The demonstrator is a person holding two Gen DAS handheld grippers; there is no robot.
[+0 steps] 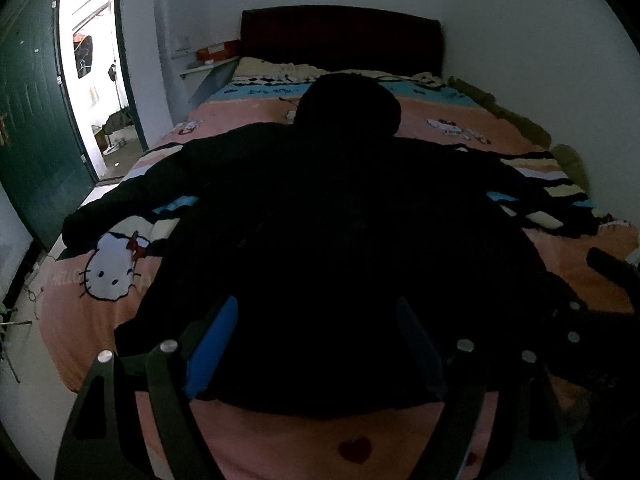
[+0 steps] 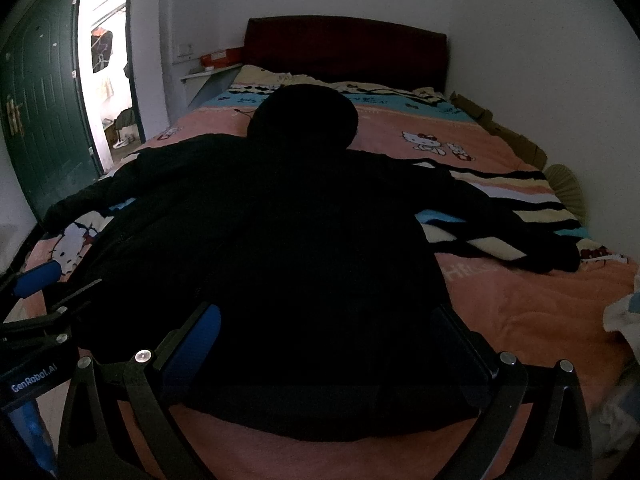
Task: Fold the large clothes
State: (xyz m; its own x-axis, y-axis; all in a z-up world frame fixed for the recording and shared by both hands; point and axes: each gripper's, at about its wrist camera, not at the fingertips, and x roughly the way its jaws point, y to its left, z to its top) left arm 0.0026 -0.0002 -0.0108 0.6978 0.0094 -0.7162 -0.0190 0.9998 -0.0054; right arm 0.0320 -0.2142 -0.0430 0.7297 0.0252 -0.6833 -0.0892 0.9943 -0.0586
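A large black hooded jacket (image 1: 320, 220) (image 2: 280, 240) lies spread flat on the bed. Its hood (image 1: 348, 108) points toward the headboard and a sleeve stretches out to each side. My left gripper (image 1: 318, 340) hangs over the left part of the near hem with its blue-padded jaws wide apart and nothing pinched. My right gripper (image 2: 328, 344) hovers the same way over the hem, open. In the right wrist view the left gripper's blue pad (image 2: 36, 276) shows at the left edge. The right gripper's dark fingers (image 1: 612, 266) show at the right edge of the left wrist view.
The bed carries a pink cartoon-cat blanket (image 1: 100, 320) (image 2: 520, 312) and a dark red headboard (image 1: 340, 36). A green door (image 1: 36, 140) stands open at the left. A white wall runs along the right side. A pale cloth (image 2: 624, 312) lies at the right edge.
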